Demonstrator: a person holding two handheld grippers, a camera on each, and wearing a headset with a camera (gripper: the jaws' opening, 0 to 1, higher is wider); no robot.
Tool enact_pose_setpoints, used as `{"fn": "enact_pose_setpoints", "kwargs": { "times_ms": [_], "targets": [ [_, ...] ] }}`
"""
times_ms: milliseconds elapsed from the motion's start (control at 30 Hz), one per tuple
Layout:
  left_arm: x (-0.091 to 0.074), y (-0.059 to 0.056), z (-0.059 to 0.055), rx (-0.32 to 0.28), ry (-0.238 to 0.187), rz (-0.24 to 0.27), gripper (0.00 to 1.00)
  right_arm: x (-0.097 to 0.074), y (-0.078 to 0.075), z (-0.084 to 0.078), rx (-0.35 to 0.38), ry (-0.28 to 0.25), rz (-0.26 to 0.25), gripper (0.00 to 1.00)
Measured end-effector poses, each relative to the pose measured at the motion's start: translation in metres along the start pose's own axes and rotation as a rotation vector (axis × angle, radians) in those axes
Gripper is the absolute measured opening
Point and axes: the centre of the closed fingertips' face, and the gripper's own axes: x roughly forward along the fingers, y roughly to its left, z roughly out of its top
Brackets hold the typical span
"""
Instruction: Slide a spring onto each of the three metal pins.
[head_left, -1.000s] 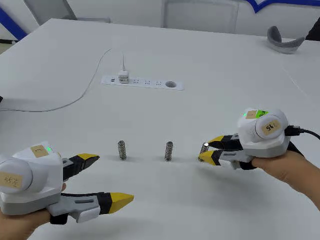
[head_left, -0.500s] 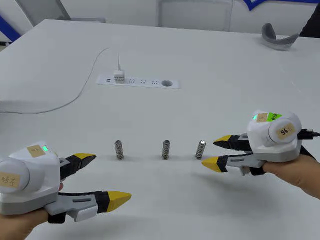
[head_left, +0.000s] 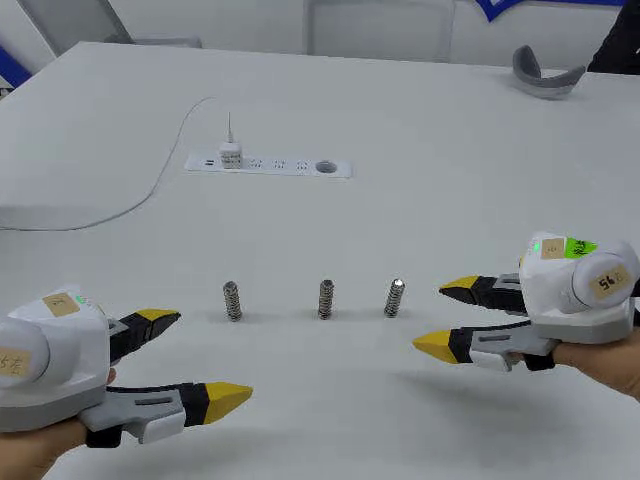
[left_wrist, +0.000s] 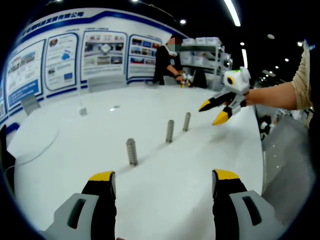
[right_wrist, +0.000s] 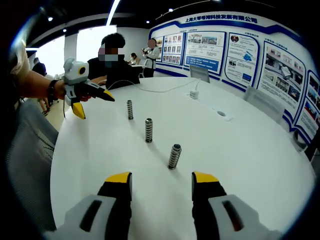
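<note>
Right gripper (head_left: 447, 316) has backed off to the right: a second ago its jaws sat around the right spring (head_left: 395, 298), now it's apart from it, jaws spread moderately, released, nothing between them and touching nothing. That spring stands upright by itself on its pin (head_left: 397, 285), only the shiny top showing, the rest hidden in the coils. Middle spring (head_left: 326, 298) and left spring (head_left: 232, 300) are upright too, same spots in the row as before, all three in a line across the near-middle of the white table (head_left: 420, 200), well apart from each other. Judging by that, the last spring looks seated and the task looks done or as good as done; whether each coil is fully down to the base is too small to tell. Left gripper (head_left: 200, 356) hasn't really changed, hovers near left, claw wide open, empty, well short of the left spring. In the right gripper view the right spring sits just ahead of the open yellow tips. Power strip (head_left: 268, 165) with a white plug (head_left: 229, 152) lies far behind the row, untouched.
</note>
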Motion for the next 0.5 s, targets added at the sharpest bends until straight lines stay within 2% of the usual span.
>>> {"fn": "enact_pose_setpoints", "kwargs": {
  "times_ms": [500],
  "targets": [
    [-0.002, 0.003, -0.003, -0.005, 0.003, 0.008, 0.8, -0.02, 0.01, -0.01, 0.016, -0.015, -0.025, 0.55]
  ]
}}
